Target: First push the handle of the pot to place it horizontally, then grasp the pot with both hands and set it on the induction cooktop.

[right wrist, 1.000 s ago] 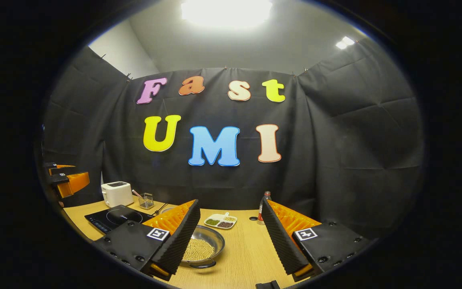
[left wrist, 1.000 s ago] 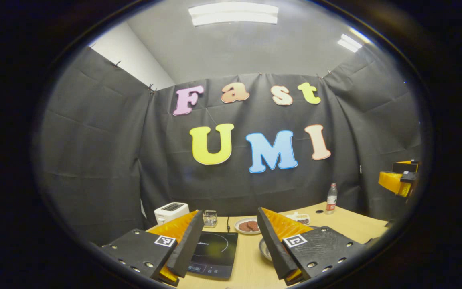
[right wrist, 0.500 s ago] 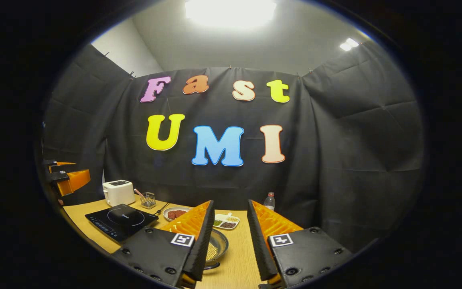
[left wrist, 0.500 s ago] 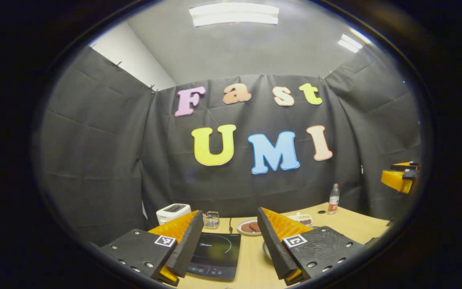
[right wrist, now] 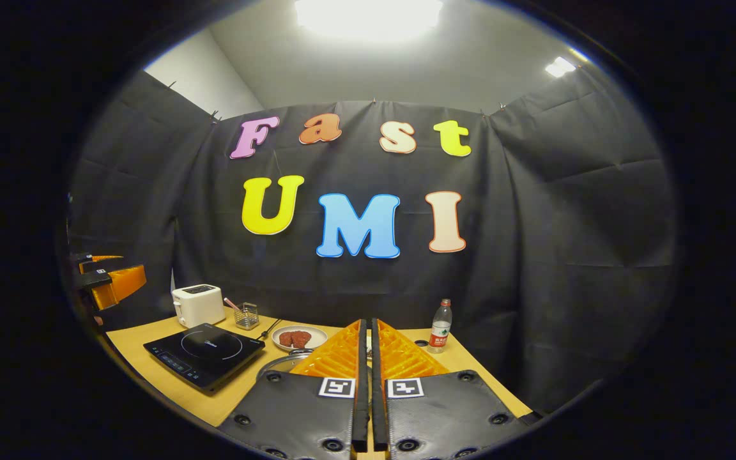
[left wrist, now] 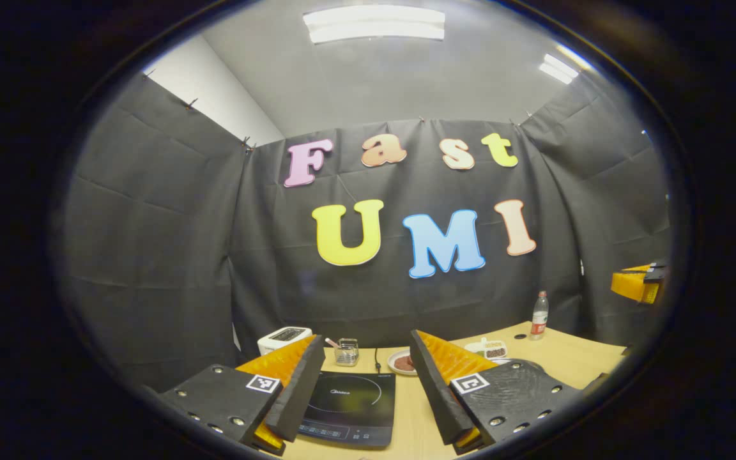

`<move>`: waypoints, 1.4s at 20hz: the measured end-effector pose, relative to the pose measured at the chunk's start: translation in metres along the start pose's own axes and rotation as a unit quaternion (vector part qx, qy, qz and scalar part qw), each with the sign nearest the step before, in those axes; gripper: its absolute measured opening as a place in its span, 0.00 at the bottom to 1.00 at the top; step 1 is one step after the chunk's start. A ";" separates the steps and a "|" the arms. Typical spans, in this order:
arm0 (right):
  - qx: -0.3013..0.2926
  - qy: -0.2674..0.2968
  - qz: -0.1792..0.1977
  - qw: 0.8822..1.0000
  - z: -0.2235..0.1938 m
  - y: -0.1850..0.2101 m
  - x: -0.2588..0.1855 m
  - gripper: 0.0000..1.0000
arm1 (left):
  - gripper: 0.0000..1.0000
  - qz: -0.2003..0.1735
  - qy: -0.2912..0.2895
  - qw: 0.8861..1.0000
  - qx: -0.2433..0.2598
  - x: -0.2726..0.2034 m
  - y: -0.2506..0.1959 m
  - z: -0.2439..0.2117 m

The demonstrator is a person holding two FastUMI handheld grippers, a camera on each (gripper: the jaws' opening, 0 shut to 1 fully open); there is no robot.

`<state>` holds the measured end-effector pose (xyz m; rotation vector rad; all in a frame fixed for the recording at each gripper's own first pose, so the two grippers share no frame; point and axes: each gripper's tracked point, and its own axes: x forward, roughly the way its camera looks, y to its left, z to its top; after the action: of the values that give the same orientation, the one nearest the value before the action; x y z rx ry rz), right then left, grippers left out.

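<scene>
1. The table [right wrist: 151,348] carries everything. The induction cooktop [right wrist: 205,354] lies flat toward its left part in the right gripper view, and its glass top is bare, so the pot has a free landing place.
2. The pot [right wrist: 282,363] sits on the table just right of the cooktop. In the right gripper view only a curved piece of its rim peeks out left of your fingers; the handle is hidden, so I cannot tell which way it points.
3. Your right gripper [right wrist: 365,383] hangs above the pot, with its jaws drawn together to a thin slit and nothing between them. That closed, blunt shape looks suited to nudging the handle, not grasping.
4. Your left gripper [left wrist: 361,390] hovers over the cooktop's near edge with its jaws spread wide and empty, probably waiting for the two-handed lift.
5. The toaster [right wrist: 198,305], the plate [right wrist: 301,338] and the bottle [right wrist: 440,326] stand farther back, apart from the pot's short path.
</scene>
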<state>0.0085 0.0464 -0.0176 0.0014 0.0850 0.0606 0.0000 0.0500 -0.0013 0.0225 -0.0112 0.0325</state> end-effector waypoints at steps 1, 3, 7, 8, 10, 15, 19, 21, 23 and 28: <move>0.000 0.006 0.006 1.000 -0.004 0.006 0.002 0.04 | 0.80 0.001 -0.001 1.000 0.000 0.001 0.005 -0.001; -0.002 0.015 0.019 1.000 -0.008 0.016 0.005 0.04 | 0.82 0.002 -0.001 1.000 0.000 0.001 0.013 -0.002; -0.012 0.042 0.040 0.998 -0.027 0.041 0.009 0.05 | 0.81 0.000 -0.001 1.000 -0.005 0.004 0.032 -0.008; -0.014 0.048 0.044 0.998 -0.032 0.046 0.011 0.05 | 0.82 0.000 -0.001 1.000 -0.006 0.005 0.038 -0.010; -0.017 0.057 0.047 0.997 -0.039 0.055 0.012 0.05 | 0.81 0.000 -0.001 1.000 -0.008 0.006 0.051 -0.014; -0.030 0.084 0.053 0.995 -0.061 0.071 0.016 0.03 | 0.82 0.010 -0.001 1.000 -0.017 0.005 0.083 -0.022; -0.041 0.117 0.075 0.989 -0.086 0.087 0.016 0.03 | 0.80 0.022 0.002 1.000 -0.017 0.001 0.102 -0.030; -0.044 0.134 0.087 0.986 -0.098 0.093 0.016 0.02 | 0.80 0.025 0.003 1.000 -0.018 0.000 0.106 -0.031; -0.046 0.152 0.100 0.982 -0.112 0.099 0.016 0.02 | 0.80 0.027 0.008 1.000 -0.014 0.000 0.106 -0.035; -0.047 0.195 0.138 0.970 -0.142 0.107 0.018 0.02 | 0.80 0.036 0.017 0.999 -0.007 0.005 0.098 -0.039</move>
<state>0.0077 0.1537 -0.1599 -0.0943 0.4767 0.3441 0.0018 0.1494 -0.0376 0.0065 0.0208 0.1051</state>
